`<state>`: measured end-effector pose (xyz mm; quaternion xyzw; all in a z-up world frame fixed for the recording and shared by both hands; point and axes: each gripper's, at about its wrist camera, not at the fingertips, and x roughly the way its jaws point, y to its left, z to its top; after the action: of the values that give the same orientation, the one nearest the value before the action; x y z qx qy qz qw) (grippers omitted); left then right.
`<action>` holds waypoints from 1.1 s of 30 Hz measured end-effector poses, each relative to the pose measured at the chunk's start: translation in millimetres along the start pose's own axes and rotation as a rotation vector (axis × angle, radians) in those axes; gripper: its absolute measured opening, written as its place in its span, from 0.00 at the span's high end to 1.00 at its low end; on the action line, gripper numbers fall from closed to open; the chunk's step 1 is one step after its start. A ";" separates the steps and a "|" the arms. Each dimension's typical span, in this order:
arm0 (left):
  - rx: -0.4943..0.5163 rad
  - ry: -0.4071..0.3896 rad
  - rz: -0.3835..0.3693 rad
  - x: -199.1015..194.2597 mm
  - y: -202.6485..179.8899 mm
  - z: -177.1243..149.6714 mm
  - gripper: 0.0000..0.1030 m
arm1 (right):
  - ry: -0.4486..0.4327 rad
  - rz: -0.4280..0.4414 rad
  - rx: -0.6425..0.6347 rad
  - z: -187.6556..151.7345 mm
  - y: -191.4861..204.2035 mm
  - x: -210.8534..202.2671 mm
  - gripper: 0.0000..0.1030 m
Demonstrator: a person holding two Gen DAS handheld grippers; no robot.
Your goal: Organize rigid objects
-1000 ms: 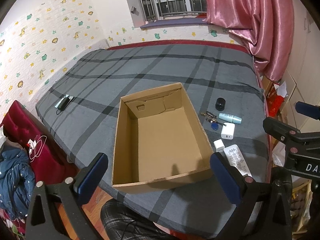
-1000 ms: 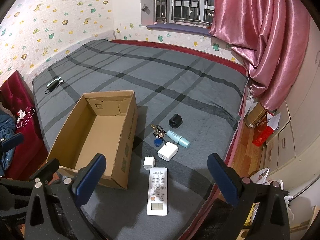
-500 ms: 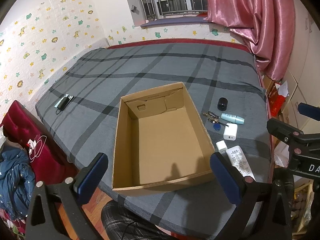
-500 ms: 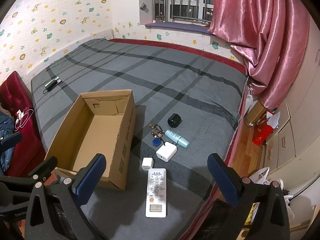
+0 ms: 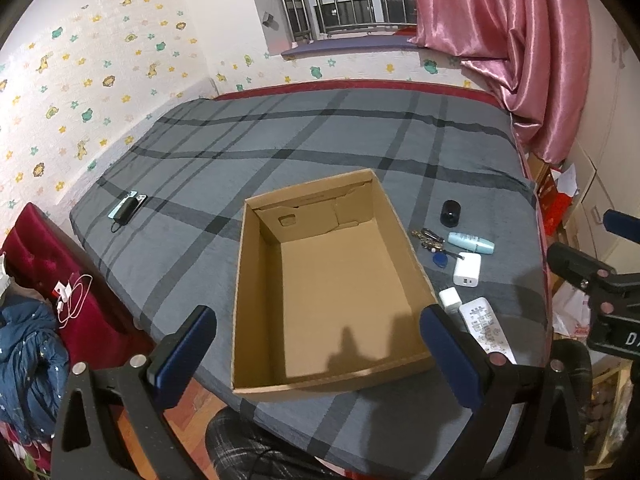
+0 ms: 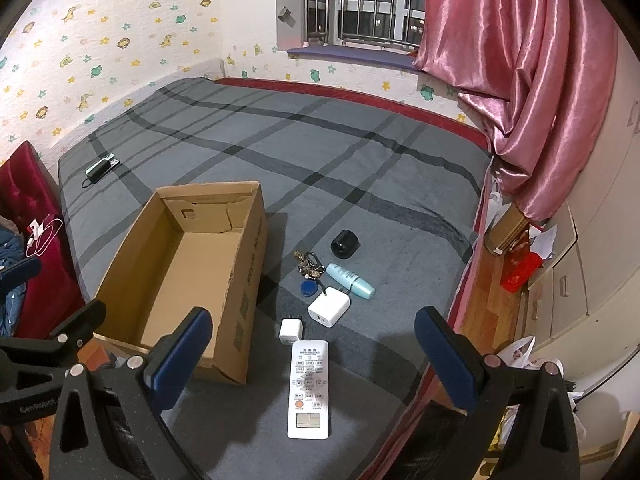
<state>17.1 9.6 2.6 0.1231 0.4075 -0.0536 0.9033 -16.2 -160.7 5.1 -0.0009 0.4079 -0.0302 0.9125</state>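
An open, empty cardboard box [image 5: 332, 280] [image 6: 180, 268] sits on the grey plaid bed. Right of it lie a white remote [image 6: 309, 388] [image 5: 486, 330], a small white plug [image 6: 291, 330], a larger white charger [image 6: 329, 307] [image 5: 467, 269], a key bunch with a blue fob [image 6: 309, 276], a pale blue tube [image 6: 351, 280] [image 5: 471, 243] and a black cylinder [image 6: 345, 244] [image 5: 450, 213]. My left gripper [image 5: 320, 344] is open and empty above the box's near edge. My right gripper [image 6: 316, 348] is open and empty above the remote.
A phone with a black power bank [image 5: 127, 209] lies at the bed's far left edge. A red bench [image 5: 44, 280] with white cables and a blue jacket stands left. A pink curtain [image 6: 532, 80], cabinets and bags line the right side beyond the bed edge.
Both grippers have shifted slightly; the box and the small objects have slid a little lower in the views. Nothing was grasped or moved.
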 end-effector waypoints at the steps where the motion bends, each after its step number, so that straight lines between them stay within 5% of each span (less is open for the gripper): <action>1: 0.004 -0.003 -0.009 0.5 0.9 0.1 0.00 | 0.001 0.001 -0.001 0.0 0.0 0.1 0.00; 13: -0.010 -0.045 -0.020 21.3 29.4 8.8 0.00 | 0.015 -0.005 -0.001 3.6 0.2 7.5 0.00; 33: -0.053 0.079 0.082 142.7 80.1 6.4 0.00 | 0.059 -0.014 -0.007 -1.0 -1.2 30.0 0.00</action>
<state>131.9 85.6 -85.9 0.1176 0.4386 -0.0008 0.8910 2.9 -163.5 -17.9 -0.0059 0.4347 -0.0353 0.8999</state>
